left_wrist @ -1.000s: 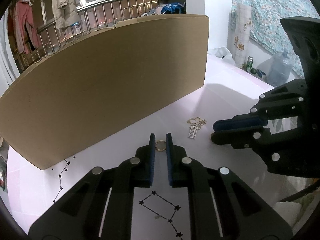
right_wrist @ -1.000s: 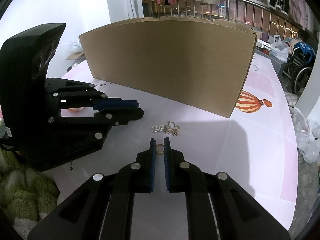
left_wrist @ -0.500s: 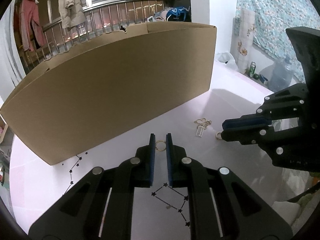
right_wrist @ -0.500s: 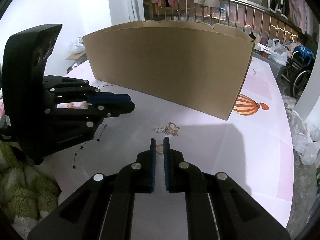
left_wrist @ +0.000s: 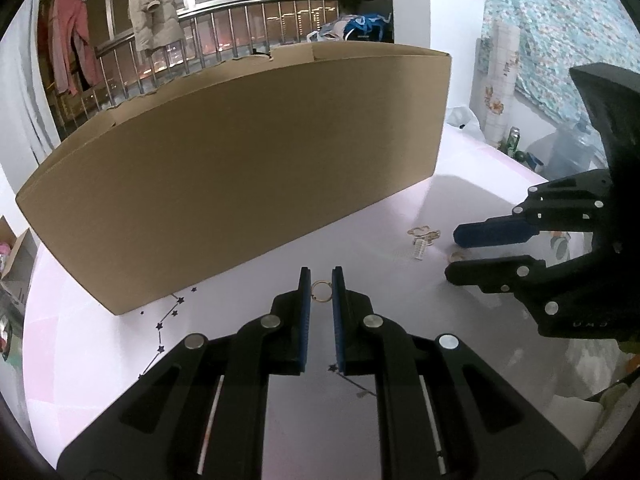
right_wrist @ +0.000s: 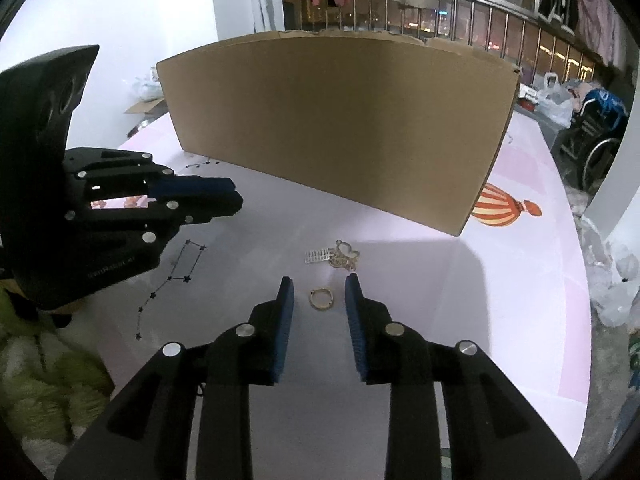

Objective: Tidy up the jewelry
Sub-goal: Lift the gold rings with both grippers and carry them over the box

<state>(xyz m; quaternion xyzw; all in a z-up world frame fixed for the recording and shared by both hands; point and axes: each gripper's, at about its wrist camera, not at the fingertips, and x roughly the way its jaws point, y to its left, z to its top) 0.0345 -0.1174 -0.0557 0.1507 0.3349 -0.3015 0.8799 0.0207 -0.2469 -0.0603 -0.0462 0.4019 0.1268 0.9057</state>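
Low centre, a thin ring (left_wrist: 321, 291) is pinched in the nearly shut left gripper (left_wrist: 321, 286) while the right gripper (right_wrist: 319, 294) is opening, pads clear of a gold ring (right_wrist: 320, 299) lying on the surface (right_wrist: 420, 300); a loosened pinch could drop the thin ring.

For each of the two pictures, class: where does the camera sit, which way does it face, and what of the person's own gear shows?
Left wrist: on the left gripper, facing down at the table; pads pinch a thin ring.
Right wrist: on the right gripper, jaws opening, a gold ring lying between them.
Shared: cardboard box, charm pile, each other's gripper.
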